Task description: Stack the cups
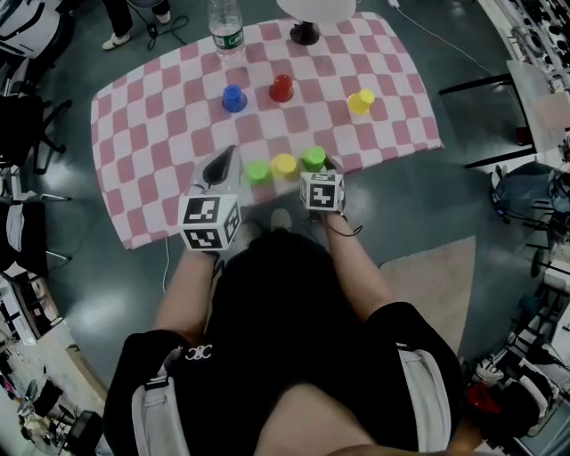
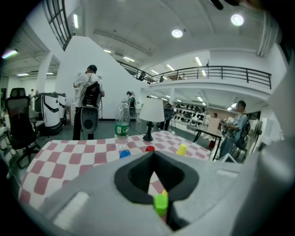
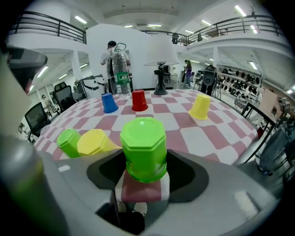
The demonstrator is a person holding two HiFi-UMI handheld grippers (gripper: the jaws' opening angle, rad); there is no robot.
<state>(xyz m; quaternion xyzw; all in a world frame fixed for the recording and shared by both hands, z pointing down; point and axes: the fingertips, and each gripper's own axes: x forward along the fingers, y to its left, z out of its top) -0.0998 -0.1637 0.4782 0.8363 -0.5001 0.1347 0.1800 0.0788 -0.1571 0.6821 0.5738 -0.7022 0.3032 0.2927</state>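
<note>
Six upturned cups stand on the checkered tablecloth (image 1: 160, 125). Blue (image 1: 233, 98), red (image 1: 281, 87) and yellow (image 1: 361, 101) cups are spread along the far half. A green cup (image 1: 258, 172), a yellow cup (image 1: 284, 166) and a second green cup (image 1: 313, 158) line the near edge. My right gripper (image 1: 316, 171) is open around that second green cup (image 3: 143, 149), which stands on the cloth between the jaws with a thin gap at its sides. My left gripper (image 1: 221, 164) points at the cloth left of the row, shut and empty, its jaws (image 2: 153, 156) meeting at the tips.
A plastic water bottle (image 1: 226, 27) and a lamp base (image 1: 305, 34) stand at the table's far edge. Office chairs (image 1: 22, 116) and cluttered desks (image 1: 27, 321) lie left of the table, and more furniture (image 1: 534, 80) to the right. A person with a backpack (image 2: 90, 94) stands beyond the table.
</note>
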